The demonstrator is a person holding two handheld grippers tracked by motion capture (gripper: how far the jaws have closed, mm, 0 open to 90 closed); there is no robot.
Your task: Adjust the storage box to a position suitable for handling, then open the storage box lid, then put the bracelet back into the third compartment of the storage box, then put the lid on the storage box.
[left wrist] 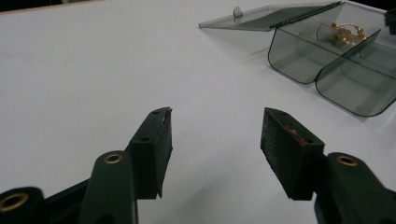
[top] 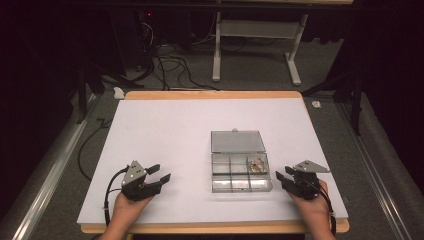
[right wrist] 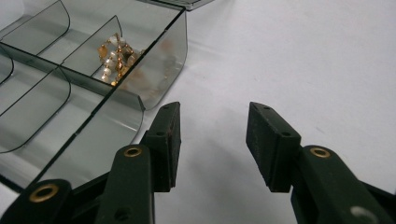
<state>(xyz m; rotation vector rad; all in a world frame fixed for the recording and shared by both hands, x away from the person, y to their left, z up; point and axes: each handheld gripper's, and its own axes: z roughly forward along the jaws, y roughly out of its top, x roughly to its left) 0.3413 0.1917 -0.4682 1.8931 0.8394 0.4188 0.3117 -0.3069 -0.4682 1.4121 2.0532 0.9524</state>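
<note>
A clear, smoke-tinted plastic organizer box (top: pixel 241 177) sits open on a white table (top: pixel 165 135), right of center and toward the person's edge, its hinged lid (top: pixel 237 141) folded flat on the table behind it. The box is split into six compartments in two rows; a small tangle of gold-and-pearl beaded jewelry (top: pixel 257 165) lies in the far right compartment, seen close up from the right gripper view (right wrist: pixel 116 58) and, farther off, from the left gripper view (left wrist: pixel 348 33). The other compartments look bare. The right gripper (top: pixel 285 176), held in the person's right hand (top: pixel 312 205), rests low over the table just beside the box's right wall, its jaws parted at a middling width with nothing between them; one jaw sits close to the box's near right corner, though contact cannot be told. The left gripper (top: pixel 159 173), in the left hand (top: pixel 129 207), hovers well apart from the box on the table's left side, angled toward it, jaws spread fairly wide and holding nothing. A cable (top: pixel 111 192) trails from it toward the table's front edge.
</note>
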